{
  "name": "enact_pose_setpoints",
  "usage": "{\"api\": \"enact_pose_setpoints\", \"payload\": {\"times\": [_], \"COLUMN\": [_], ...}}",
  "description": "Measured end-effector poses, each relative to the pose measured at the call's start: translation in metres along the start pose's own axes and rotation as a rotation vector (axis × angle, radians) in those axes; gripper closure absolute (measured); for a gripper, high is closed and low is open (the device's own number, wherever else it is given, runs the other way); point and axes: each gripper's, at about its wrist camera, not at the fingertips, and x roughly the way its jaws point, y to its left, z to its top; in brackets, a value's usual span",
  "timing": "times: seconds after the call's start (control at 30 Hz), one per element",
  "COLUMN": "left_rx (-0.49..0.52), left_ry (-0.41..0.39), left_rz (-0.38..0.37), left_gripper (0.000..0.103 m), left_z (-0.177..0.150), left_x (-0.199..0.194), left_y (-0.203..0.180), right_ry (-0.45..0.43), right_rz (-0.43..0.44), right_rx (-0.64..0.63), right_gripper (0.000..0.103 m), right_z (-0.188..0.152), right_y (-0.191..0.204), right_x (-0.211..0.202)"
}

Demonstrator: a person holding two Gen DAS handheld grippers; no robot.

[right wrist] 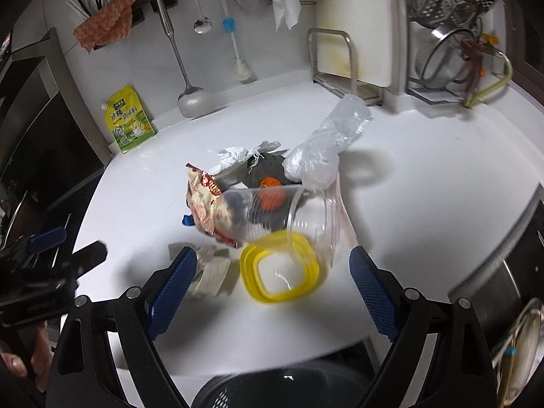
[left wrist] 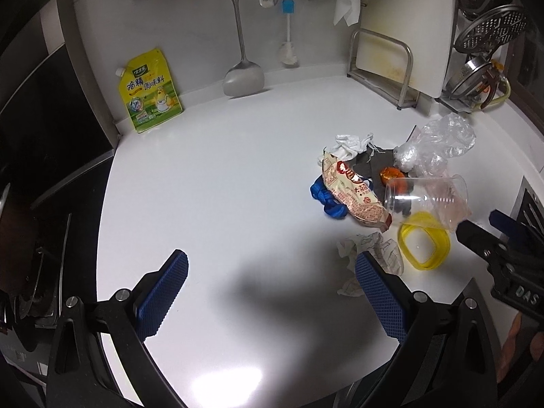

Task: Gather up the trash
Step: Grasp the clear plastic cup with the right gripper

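Yellow ring [right wrist: 279, 267] between spread jaws, counter [right wrist: 425, 183] beyond.

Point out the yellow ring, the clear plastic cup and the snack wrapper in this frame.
yellow ring [right wrist: 251, 280], right wrist view, on its left band.
clear plastic cup [right wrist: 272, 210], right wrist view, on its side wall.
snack wrapper [left wrist: 353, 197], left wrist view, on its printed face.

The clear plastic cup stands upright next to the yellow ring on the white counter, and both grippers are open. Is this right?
Not quite. The clear plastic cup lies on its side, not upright, as the left wrist view shows. The rest holds: it is next to the yellow ring on the white counter, and the left gripper and right gripper are both open.
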Motion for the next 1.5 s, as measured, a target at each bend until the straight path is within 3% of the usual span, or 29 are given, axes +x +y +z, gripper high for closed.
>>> {"api": "enact_pose_setpoints", "payload": {"times": [0.73,0.83,1.07,1.2,1.27,1.3,1.37,1.5], "left_rx": [0.004,0.005,0.010,0.010,0.008,0.006,0.005,0.003], "left_ry": [0.024,0.025,0.032,0.037,0.040,0.041,0.040,0.028], "left_rz": [0.001,0.002,0.001,-0.006,-0.015,-0.021,-0.029,-0.045], "left_gripper": [0.006,0.006,0.006,0.006,0.006,0.006,0.006,0.006], "left_z": [-0.009,-0.009,-0.011,-0.011,-0.011,-0.011,-0.011,-0.011], "left_x": [0.017,0.017,0.017,0.018,0.018,0.019,0.019,0.017], "left_y": [-0.004,-0.005,-0.009,-0.011,-0.012,-0.013,-0.013,-0.016], "right_ry": [0.023,0.032,0.040,0.034,0.037,0.042,0.041,0.018], "right_rz": [0.069,0.093,0.107,0.129,0.138,0.139,0.152,0.152], "right_rx": [-0.029,-0.030,-0.031,-0.037,-0.047,-0.052,-0.053,-0.039], "right_gripper": [0.017,0.028,0.043,0.063,0.086,0.092,0.097,0.098], "right_z": [0.013,0.015,0.017,0.017,0.016,0.016,0.014,0.014], "right_y": [0.001,0.003,0.004,0.005,0.008,0.009,0.010,0.008], "right_x": [0.051,0.055,0.062,0.063,0.063,0.063,0.060,0.049]}}
